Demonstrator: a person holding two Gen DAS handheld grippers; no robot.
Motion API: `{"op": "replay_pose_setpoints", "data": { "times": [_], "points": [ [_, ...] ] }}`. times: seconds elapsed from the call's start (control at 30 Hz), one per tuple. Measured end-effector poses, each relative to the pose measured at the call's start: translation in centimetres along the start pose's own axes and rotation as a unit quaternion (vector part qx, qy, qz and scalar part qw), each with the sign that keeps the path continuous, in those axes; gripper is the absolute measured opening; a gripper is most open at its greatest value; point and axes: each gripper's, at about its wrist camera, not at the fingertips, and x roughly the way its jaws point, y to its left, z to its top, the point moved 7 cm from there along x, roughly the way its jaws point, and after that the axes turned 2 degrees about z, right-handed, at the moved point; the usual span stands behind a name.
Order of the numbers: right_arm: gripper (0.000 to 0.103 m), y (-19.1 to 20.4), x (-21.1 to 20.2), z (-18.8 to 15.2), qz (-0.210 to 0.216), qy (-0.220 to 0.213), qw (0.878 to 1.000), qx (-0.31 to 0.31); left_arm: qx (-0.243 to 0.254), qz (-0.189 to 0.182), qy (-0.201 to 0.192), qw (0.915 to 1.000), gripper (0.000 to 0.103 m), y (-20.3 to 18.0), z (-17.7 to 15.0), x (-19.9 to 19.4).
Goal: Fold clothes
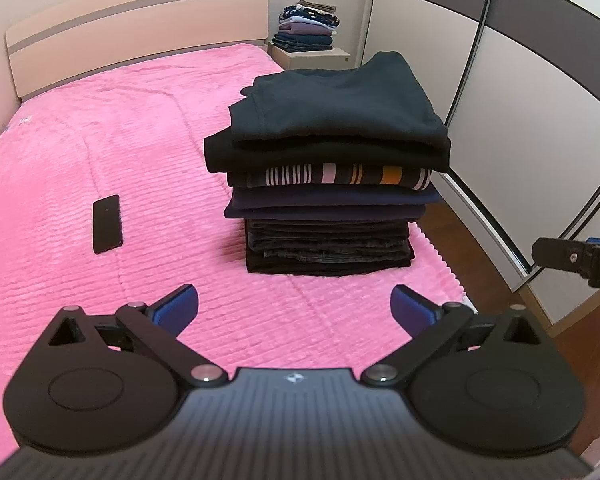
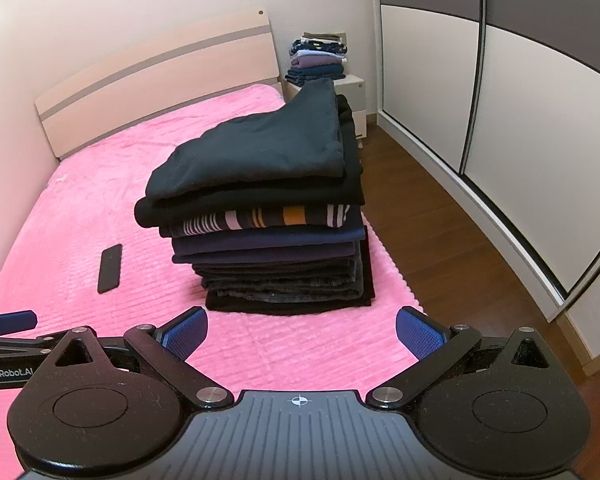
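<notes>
From the left wrist view, the left gripper hangs above the pink ribbed bedspread with its blue-padded fingers spread wide apart and nothing between them. Ahead of it, near the right edge of the bed, stands a tall stack of folded dark clothes: a dark teal garment on top, black beneath, then a striped piece with orange and white bands, navy layers and dark denim at the bottom. A black rectangular phone lies flat on the bedspread, well apart to the left of the stack. A smaller pile of folded clothes rests on a pale bedside cabinet beside the beige wooden headboard.

From the right wrist view, the right gripper also hovers over the bedspread, its fingers wide apart and empty. The stack sits just ahead, the phone to its left, and a grey-and-white sliding wardrobe lines the right wall above brown wooden floor.
</notes>
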Motion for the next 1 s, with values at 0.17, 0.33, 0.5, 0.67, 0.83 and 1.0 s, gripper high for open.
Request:
{"op": "replay_pose_setpoints", "data": {
  "times": [0.17, 0.33, 0.5, 0.67, 0.83, 1.0],
  "points": [
    [0.103, 0.19, -0.03, -0.03, -0.003, -0.001, 1.0, -0.002, 0.01, 0.003, -0.002, 0.9999, 0.101, -0.03, -0.02, 0.08],
    [0.103, 0.35, 0.17, -0.15, -0.002, 0.002, 1.0, -0.001, 0.014, 0.003, 0.001, 0.9999, 0.101, 0.0, -0.17, 0.23],
    [0.103, 0.64, 0.27, -0.1, 0.0, 0.002, 1.0, -0.006, 0.016, 0.005, 0.0, 0.9999, 0.101, 0.1, -0.21, 0.29],
    [0.103, 0.84, 0.49, -0.17, 0.0, 0.004, 1.0, -0.01, 0.02, 0.007, 0.003, 0.9998, 0.101, 0.05, -0.24, 0.47],
    [0.103, 0.95, 0.77, -0.38, 0.0, 0.009, 1.0, -0.013, 0.024, 0.005, 0.006, 0.9997, 0.101, -0.11, -0.38, 0.65],
    [0.103, 0.79, 0.9, -0.57, -0.002, 0.012, 1.0, -0.016, 0.024, 0.005, 0.003, 0.9997, 0.101, -0.29, -0.44, 0.72]
  ]
}}
